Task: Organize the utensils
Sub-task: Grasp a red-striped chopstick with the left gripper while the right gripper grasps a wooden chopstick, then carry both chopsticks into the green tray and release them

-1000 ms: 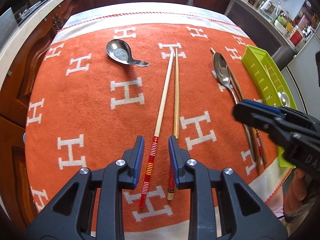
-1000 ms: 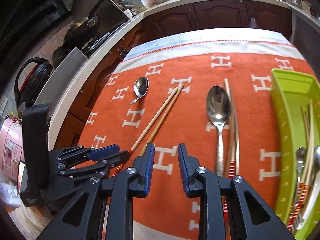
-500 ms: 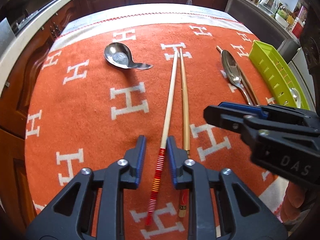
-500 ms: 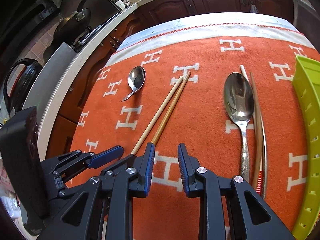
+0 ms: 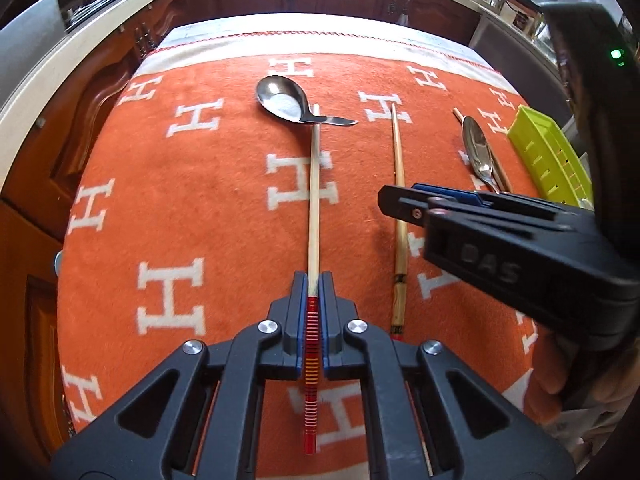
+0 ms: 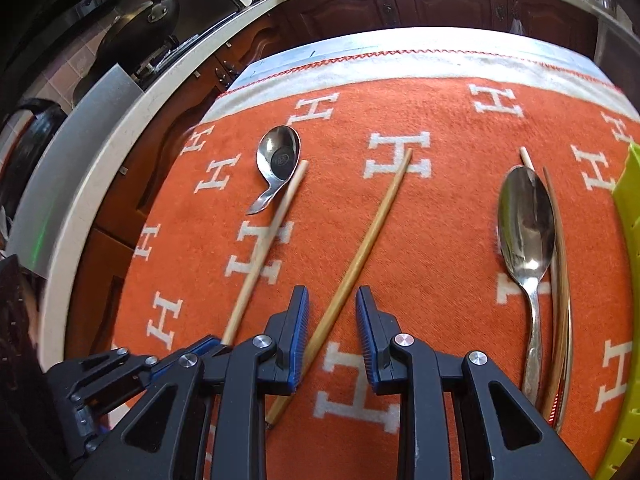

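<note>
Left gripper (image 5: pixel 314 304) jaws just clamped the red-banded chopstick (image 5: pixel 313 216), swinging its tip to the small spoon (image 5: pixel 285 100); right gripper (image 6: pixel 332 320) jaws part-open, straddling the plain chopstick (image 6: pixel 360 256), so I'd grab next.

Orange H-patterned cloth (image 5: pixel 224 184) on table; dark wooden cabinets (image 6: pixel 440 4) behind

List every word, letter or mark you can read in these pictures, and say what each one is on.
"DAS": raised letters on the side of the black right claw, seen from the left wrist view.
"H": white letter repeated across the orange woven cloth.
Round stamp in the bowl of the short steel soup spoon: too small to read.
Dark mark near the end of the plain wooden chopstick: too blurred to read.
</note>
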The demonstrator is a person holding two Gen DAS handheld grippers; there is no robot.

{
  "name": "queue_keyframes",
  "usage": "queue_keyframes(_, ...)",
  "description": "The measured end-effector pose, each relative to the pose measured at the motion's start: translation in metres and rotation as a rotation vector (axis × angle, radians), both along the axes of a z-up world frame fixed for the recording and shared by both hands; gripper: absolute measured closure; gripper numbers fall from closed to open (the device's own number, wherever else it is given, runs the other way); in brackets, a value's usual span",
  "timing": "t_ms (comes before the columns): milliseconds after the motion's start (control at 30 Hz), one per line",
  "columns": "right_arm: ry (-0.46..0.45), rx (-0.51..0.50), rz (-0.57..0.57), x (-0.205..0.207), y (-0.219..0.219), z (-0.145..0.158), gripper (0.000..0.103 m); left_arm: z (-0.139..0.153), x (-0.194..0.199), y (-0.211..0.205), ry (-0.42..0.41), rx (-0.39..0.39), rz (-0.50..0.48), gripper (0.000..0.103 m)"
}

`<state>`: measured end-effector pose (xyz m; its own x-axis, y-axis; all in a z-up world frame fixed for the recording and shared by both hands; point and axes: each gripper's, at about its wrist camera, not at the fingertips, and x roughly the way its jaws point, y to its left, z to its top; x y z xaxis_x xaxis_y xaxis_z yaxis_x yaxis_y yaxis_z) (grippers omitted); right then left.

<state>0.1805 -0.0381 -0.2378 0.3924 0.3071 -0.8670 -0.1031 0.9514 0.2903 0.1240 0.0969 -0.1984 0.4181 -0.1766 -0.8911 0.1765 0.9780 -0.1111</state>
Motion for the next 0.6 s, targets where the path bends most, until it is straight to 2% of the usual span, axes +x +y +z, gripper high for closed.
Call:
queue_keyframes(133,-0.028,-0.095,0.012,0.000,0.018,0.001,0.079,0.005,-0.009,0.005,0.000,-0.026,0.005,0.100)
queue_keyframes(200,-0.035,-0.142,0.018,0.000,0.024,0.001,0.089,0.006,-0.013,0.005,0.000,-0.034,0.001,0.100)
queue_keyframes(233,-0.039,-0.167,0.020,-0.001,0.026,0.001,0.090,0.008,-0.015,0.005,-0.001,-0.038,-0.001,0.100)
queue_keyframes(400,0.000,-0.093,-0.018,-0.004,0.010,0.000,0.097,0.016,-0.019,-0.002,-0.009,-0.067,-0.011,0.100)
queue_keyframes(600,0.009,-0.013,-0.047,-0.024,-0.021,0.013,0.097,0.032,-0.028,-0.021,-0.025,-0.097,-0.042,0.100)
